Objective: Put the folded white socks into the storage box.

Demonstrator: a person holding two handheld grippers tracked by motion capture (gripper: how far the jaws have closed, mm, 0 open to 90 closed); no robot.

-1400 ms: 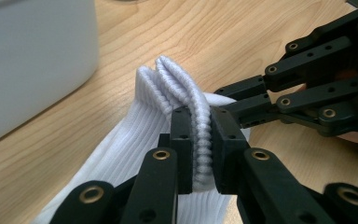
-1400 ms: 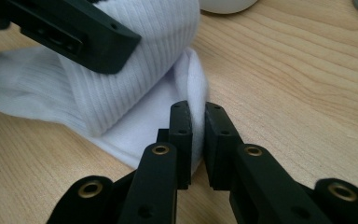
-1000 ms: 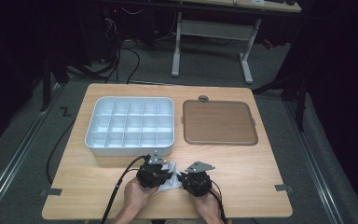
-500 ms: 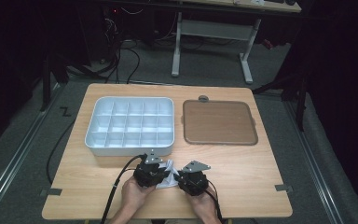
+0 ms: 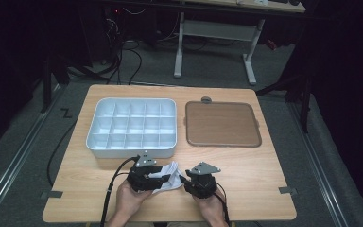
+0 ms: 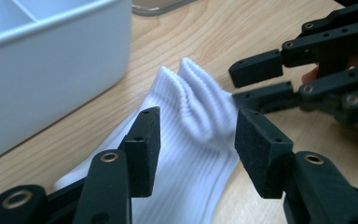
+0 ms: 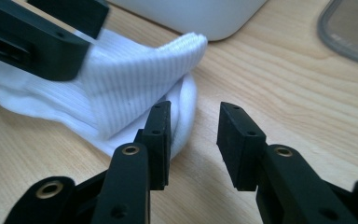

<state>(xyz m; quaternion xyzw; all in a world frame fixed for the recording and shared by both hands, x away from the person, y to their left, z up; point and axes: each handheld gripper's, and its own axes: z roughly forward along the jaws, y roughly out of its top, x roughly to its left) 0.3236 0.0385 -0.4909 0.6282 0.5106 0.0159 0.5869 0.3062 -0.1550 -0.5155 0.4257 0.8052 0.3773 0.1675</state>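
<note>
- A white ribbed sock lies bunched on the wooden table, near the person's edge, just in front of the white compartment tray
- The left gripper sits over the sock – its jaws have just been opening, and they now stand apart with the raised fold of cloth between them, neither pad pressing on it
- In the high view that left gripper is just left of the sock, the hand behind it coming in from the table's near edge
- The right gripper is low over the table at the sock's other end; its jaws have also just been opening and stand at a middling gap, bare wood between them, the left jaw right against the sock's rounded edge
- From above, the right gripper is just right of the sock, the two grippers close together with the cloth between them
- A brown flat lid lies to the right of the tray, well apart from the sock – nothing rests on it
</note>
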